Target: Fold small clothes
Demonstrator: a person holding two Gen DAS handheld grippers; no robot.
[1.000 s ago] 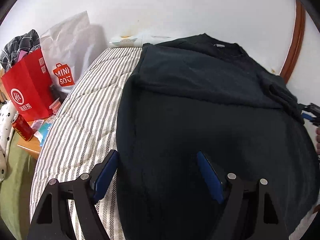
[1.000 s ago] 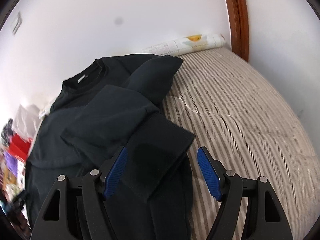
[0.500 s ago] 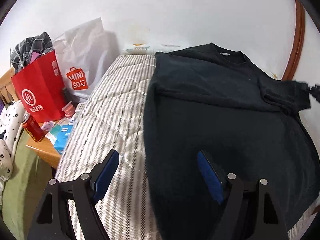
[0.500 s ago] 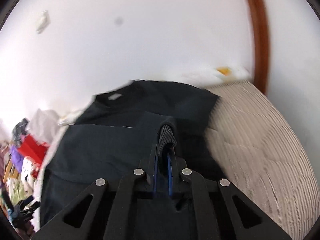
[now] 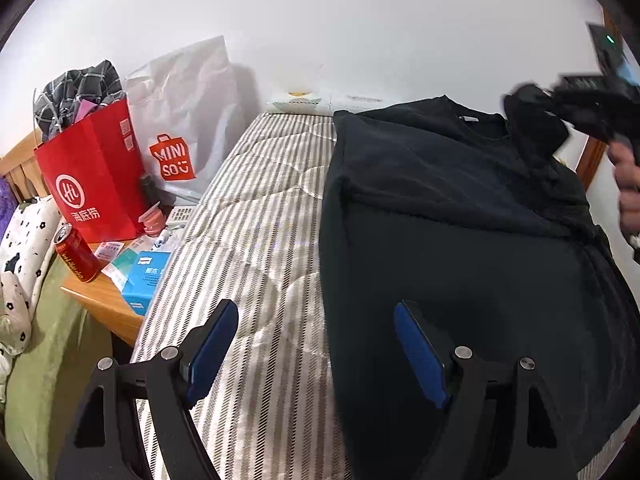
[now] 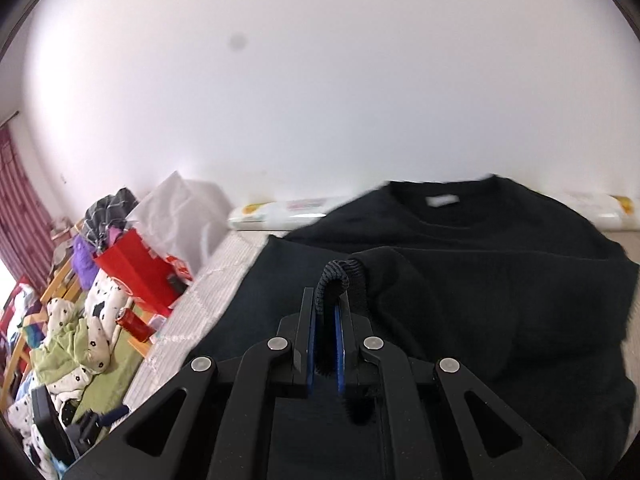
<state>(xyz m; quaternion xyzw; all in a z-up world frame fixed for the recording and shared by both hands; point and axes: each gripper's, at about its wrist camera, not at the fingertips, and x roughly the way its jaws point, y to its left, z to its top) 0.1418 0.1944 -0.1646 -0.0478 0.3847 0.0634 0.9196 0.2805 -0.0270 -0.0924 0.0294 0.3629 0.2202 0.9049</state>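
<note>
Striped bed (image 5: 256, 216) (left half bare).

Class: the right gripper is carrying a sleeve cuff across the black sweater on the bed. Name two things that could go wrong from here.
1. The right gripper pinches only the cuff edge; it could slip out mid-fold.
2. The left gripper hangs open above the sweater, pinning nothing, so the pull may drag the body and undo the folded left side.
</note>
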